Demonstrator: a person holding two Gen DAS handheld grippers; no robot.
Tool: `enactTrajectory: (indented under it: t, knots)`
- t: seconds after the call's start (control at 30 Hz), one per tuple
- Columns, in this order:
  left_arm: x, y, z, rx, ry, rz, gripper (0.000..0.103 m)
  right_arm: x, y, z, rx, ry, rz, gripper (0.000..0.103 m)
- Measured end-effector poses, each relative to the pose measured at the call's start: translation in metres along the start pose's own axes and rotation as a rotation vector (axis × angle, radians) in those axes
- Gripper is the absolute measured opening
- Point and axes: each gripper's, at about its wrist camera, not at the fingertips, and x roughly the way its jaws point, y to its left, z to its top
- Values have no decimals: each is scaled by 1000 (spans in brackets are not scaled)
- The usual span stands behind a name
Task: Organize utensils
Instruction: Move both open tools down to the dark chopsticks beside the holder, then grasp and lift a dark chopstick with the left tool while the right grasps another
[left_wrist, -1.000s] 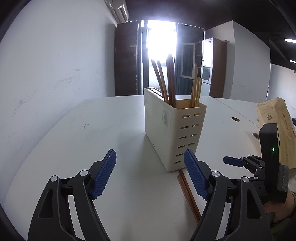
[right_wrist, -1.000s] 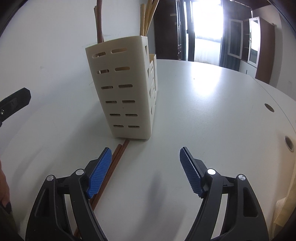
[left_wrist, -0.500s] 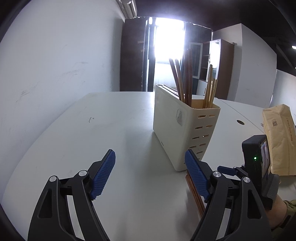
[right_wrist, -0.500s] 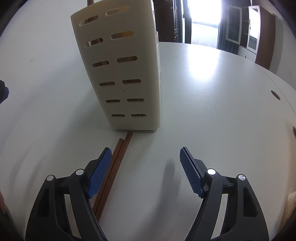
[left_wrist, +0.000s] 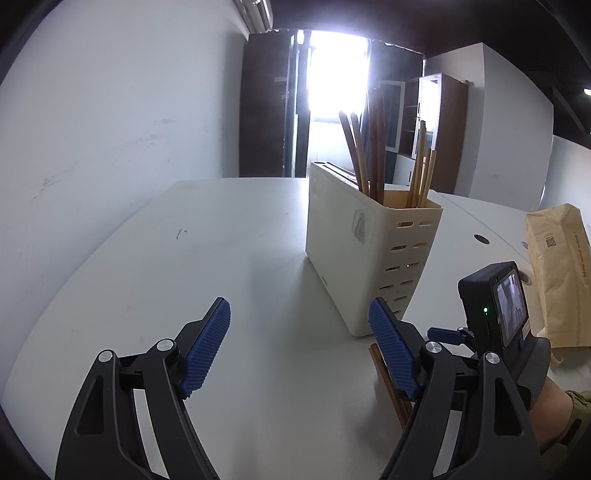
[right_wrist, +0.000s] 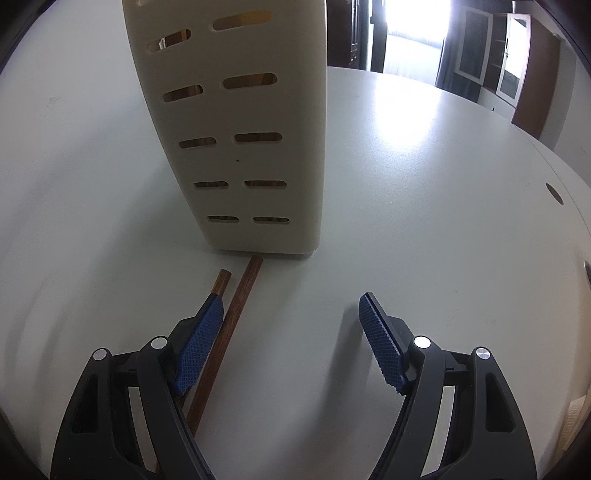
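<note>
A cream slotted utensil holder (left_wrist: 373, 254) (right_wrist: 243, 140) stands on the white table (left_wrist: 221, 258), with dark brown and pale chopsticks (left_wrist: 369, 147) upright in it. Two brown chopsticks (right_wrist: 232, 317) (left_wrist: 388, 384) lie flat on the table at the holder's foot. My right gripper (right_wrist: 291, 332) is open low over the table, its left pad over one chopstick while the other lies just inside the jaws. My left gripper (left_wrist: 299, 339) is open and empty, left of the holder. The right gripper's body (left_wrist: 495, 306) shows in the left wrist view.
A brown paper envelope (left_wrist: 561, 266) lies at the table's right. Round cable holes (right_wrist: 554, 194) dot the table surface. A white wall (left_wrist: 110, 129) runs along the left, and a bright doorway and cabinets stand behind.
The right gripper has come down and closer to the holder's foot, so the two loose chopsticks now lie at its left pad. The left gripper has barely shifted.
</note>
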Motion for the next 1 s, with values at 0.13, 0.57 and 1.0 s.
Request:
enactTrajectory:
  t: [0.13,0.57,1.0]
  knots:
    - [3,-1,-2,4,11,6,77,1,4,0,-17,4,-17,76]
    - [14,-6,-6,32,44,0,77,-9,11,-15,-57,24,-8,76]
    - [43,-18,-23,67,149,-16,77,-28,11,-27,-76,12,24,36]
